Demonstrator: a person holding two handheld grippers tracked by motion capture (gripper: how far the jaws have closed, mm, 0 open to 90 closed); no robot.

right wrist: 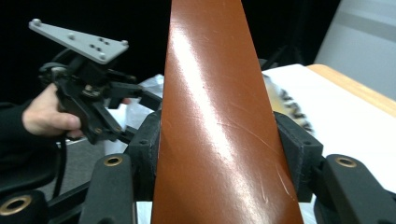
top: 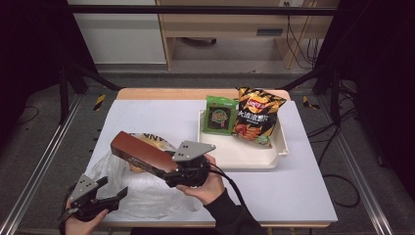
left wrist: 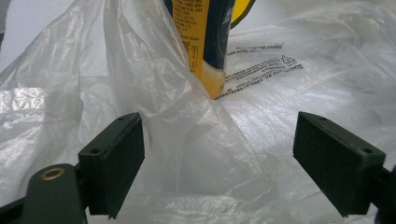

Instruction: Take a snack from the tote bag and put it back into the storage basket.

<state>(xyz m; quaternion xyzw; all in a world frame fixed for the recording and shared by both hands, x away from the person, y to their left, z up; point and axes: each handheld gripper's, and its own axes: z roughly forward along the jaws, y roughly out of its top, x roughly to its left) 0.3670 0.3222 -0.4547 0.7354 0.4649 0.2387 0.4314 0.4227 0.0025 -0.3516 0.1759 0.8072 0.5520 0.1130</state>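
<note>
A long brown box (top: pixel 139 152) is clamped at one end between the jaws of my right gripper (top: pixel 169 169), and its free end points left and away over the table. In the right gripper view the brown box (right wrist: pixel 219 116) runs up between both pads of my right gripper (right wrist: pixel 219 154). A crumpled clear plastic bag (top: pixel 147 196) lies at the front left under the box. My left gripper (top: pixel 113 187) stands open at its left edge. In the left gripper view a fold of the plastic bag (left wrist: pixel 187 140) rises between the open jaws of my left gripper (left wrist: pixel 219 158), untouched. A yellow and dark blue packet (left wrist: pixel 205 37) lies inside the bag.
A white tray (top: pixel 244 161) sits at the right middle of the table, with a green packet (top: pixel 220 115) and an orange and black chip bag (top: pixel 255 117) at its far end. Dark frame posts stand beyond the table's far corners.
</note>
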